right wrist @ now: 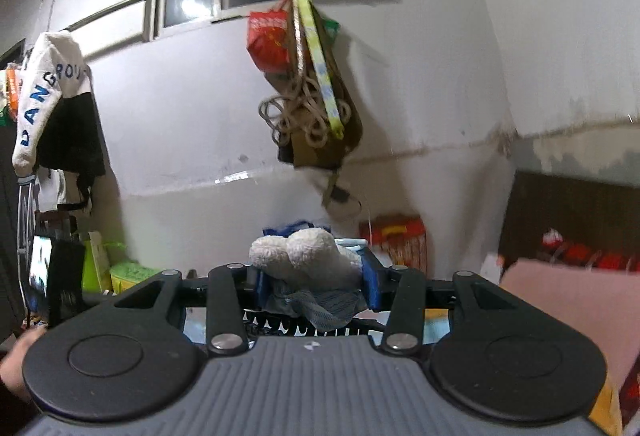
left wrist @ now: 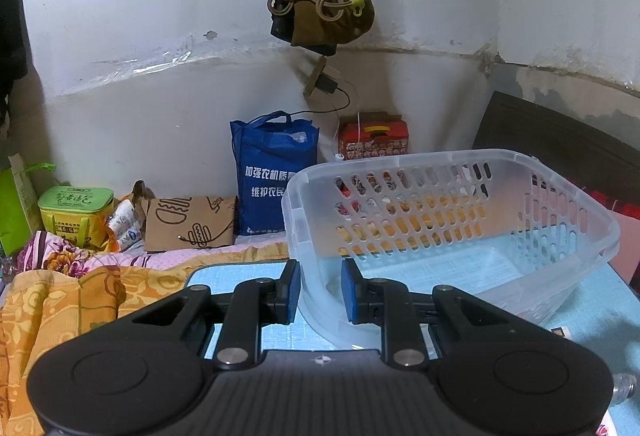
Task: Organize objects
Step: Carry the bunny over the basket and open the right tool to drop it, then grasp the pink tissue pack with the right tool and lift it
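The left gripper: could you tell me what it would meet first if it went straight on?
Most likely the near wall of the clear plastic basket, which the left gripper already has between its jaws.

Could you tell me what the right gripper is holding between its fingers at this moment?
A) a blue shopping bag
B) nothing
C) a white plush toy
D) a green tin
C: in the right wrist view the right gripper is shut on a white plush toy, its blue pads pressing both sides.

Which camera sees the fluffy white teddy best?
The right wrist view: the fluffy white teddy sits close up, squeezed in the right gripper. The left wrist view shows no teddy, only the left gripper closed on the clear basket.
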`<state>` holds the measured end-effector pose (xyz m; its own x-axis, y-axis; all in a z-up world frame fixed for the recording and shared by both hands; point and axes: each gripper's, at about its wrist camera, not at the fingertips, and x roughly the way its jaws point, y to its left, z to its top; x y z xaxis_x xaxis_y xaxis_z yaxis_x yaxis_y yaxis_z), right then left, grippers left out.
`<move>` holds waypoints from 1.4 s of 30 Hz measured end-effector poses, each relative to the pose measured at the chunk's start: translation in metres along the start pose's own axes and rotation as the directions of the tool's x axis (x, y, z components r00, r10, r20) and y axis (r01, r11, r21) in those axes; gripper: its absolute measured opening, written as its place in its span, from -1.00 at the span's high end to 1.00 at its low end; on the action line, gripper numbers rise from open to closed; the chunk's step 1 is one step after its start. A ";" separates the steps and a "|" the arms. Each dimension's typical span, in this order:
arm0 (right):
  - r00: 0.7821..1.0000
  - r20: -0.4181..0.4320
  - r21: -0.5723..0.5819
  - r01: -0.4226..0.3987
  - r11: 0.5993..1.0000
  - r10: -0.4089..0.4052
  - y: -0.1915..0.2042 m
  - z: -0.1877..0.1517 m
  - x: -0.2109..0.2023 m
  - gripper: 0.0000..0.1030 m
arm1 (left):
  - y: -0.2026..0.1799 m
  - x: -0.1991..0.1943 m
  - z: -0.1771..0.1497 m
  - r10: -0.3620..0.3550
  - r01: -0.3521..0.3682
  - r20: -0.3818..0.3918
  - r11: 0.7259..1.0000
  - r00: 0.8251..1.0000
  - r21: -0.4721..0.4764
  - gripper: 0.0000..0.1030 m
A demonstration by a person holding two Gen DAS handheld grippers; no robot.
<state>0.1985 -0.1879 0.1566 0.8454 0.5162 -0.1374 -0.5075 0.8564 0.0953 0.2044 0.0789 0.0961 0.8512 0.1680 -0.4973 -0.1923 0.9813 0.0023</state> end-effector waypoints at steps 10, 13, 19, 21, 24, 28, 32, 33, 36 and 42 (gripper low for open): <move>0.995 -0.095 -0.113 -0.010 0.994 -0.001 0.029 0.034 0.087 0.09 | 0.000 0.001 -0.001 0.004 -0.004 0.005 1.000 1.000 0.004 0.49; 0.990 -0.139 -0.110 0.008 0.994 -0.024 0.024 0.031 0.109 0.09 | 0.000 0.001 -0.001 0.003 -0.003 0.005 1.000 1.000 0.002 0.49; 0.974 -0.220 -0.119 0.035 0.992 -0.061 0.015 0.022 0.144 0.06 | 0.000 0.001 -0.001 0.004 -0.004 0.005 1.000 1.000 0.004 0.49; 0.970 -0.234 -0.130 0.041 0.991 -0.071 0.013 0.018 0.151 -0.07 | 0.000 0.001 0.000 0.004 -0.004 0.006 1.000 1.000 0.005 0.49; 0.966 -0.249 -0.154 0.038 0.987 -0.076 0.012 0.012 0.157 -0.90 | 0.000 0.002 0.000 0.007 -0.007 0.008 1.000 1.000 0.008 0.49; 0.981 -0.156 -0.174 0.090 0.981 -0.117 0.012 0.015 0.144 -1.00 | -0.001 0.002 0.000 0.006 -0.006 0.009 1.000 1.000 0.008 0.46; 0.981 -0.158 -0.142 0.093 0.986 -0.115 0.003 0.014 0.129 -1.00 | -0.002 0.003 -0.001 0.009 -0.009 0.011 1.000 1.000 0.011 0.45; 0.982 -0.153 -0.135 0.093 0.987 -0.113 0.000 0.014 0.125 -1.00 | -0.002 0.002 -0.001 0.009 -0.009 0.010 1.000 1.000 0.011 0.45; 0.983 -0.143 -0.102 0.099 0.990 -0.113 -0.009 0.014 0.113 -1.00 | -0.002 0.002 -0.002 0.013 -0.014 0.012 1.000 1.000 0.012 0.45; 0.991 -0.098 -0.045 0.089 0.995 -0.093 -0.029 0.006 0.087 -1.00 | -0.003 0.001 -0.003 0.016 -0.016 0.015 1.000 1.000 0.013 0.45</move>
<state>0.2875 -0.1684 0.1476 0.8683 0.4330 -0.2419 -0.4373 0.8985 0.0387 0.2048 0.0756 0.0930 0.8551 0.1849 -0.4843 -0.1995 0.9797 0.0218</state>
